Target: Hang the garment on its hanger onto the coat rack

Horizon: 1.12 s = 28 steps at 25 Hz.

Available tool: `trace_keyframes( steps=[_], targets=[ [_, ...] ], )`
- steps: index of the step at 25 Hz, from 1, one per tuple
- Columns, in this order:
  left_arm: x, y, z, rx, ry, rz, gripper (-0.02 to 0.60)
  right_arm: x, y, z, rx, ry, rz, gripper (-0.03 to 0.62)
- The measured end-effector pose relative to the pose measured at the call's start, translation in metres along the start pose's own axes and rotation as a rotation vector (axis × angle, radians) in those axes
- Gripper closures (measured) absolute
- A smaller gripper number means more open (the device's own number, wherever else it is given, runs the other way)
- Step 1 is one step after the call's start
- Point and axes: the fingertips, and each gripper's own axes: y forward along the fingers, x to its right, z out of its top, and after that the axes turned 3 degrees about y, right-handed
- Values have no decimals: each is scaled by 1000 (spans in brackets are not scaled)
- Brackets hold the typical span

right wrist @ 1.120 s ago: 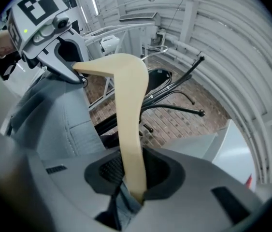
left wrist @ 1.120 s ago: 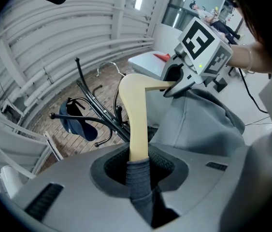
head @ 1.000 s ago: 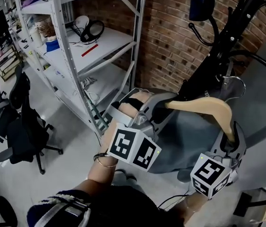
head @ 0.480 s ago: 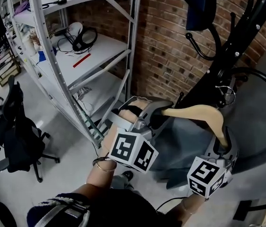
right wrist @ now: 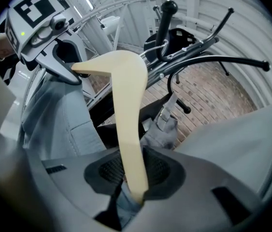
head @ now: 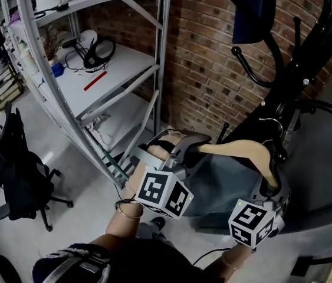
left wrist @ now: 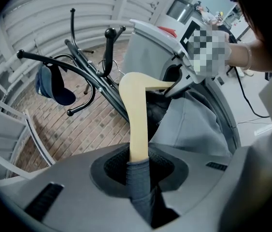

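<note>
Your left gripper (left wrist: pixel 138 167) is clamped, jaws partly closed, on one cloth-wrapped end of the hanger (head: pixel 249 150), and your right gripper (right wrist: pixel 134 180) bites the other end, with the grey garment (head: pixel 224 181) draped between. The hanger rides low beside the rack (head: pixel 307 69), its hook (head: pixel 270 121) apparently on no peg. You look mid-carry, and next you must raise both ends level and steer the hook over a free peg (head: pixel 235 51).

hanger (head: pixel 249 150) ends in l gripper (head: pixel 197 148) & r gripper (head: pixel 270 186), garment (head: pixel 229 184) below, coat rack (head: pixel 314 59) behind, shelves (head: pixel 108 69) left
</note>
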Motion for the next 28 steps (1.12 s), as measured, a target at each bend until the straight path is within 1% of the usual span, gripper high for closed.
trace_keyframes(
  steps=[6, 11, 13, 14, 15, 17, 20, 23, 26, 28],
  targets=[
    [9, 7, -8, 14, -23, -17, 506, -6, 10, -7, -12, 5, 10, 503],
    [10, 9, -6, 57, -56, -3, 505, -3, 9, -7, 25, 43, 0, 500],
    [8, 5, -3, 92, -86, 11, 489, -4, 5, -2, 60, 73, 13, 481],
    [6, 1, 0, 111, -93, 24, 467, -5, 2, 0, 79, 88, 24, 467],
    [3, -2, 3, 127, -91, 40, 439, -6, -1, 2, 94, 95, 33, 448],
    [1, -8, 8, 145, -71, 64, 414, -8, -8, 6, 114, 87, 35, 444],
    [0, -20, 16, 173, -75, 79, 412, -7, -23, 11, 130, 64, 29, 444],
    [-6, -38, 25, 198, -80, 113, 413, -8, -43, 19, 164, 50, 51, 444],
    [-10, -56, 35, 218, -85, 137, 413, -3, -70, 33, 230, 80, 63, 445],
    [-12, -68, 42, 234, -99, 143, 414, 6, -86, 39, 247, 94, 45, 452]
  ],
)
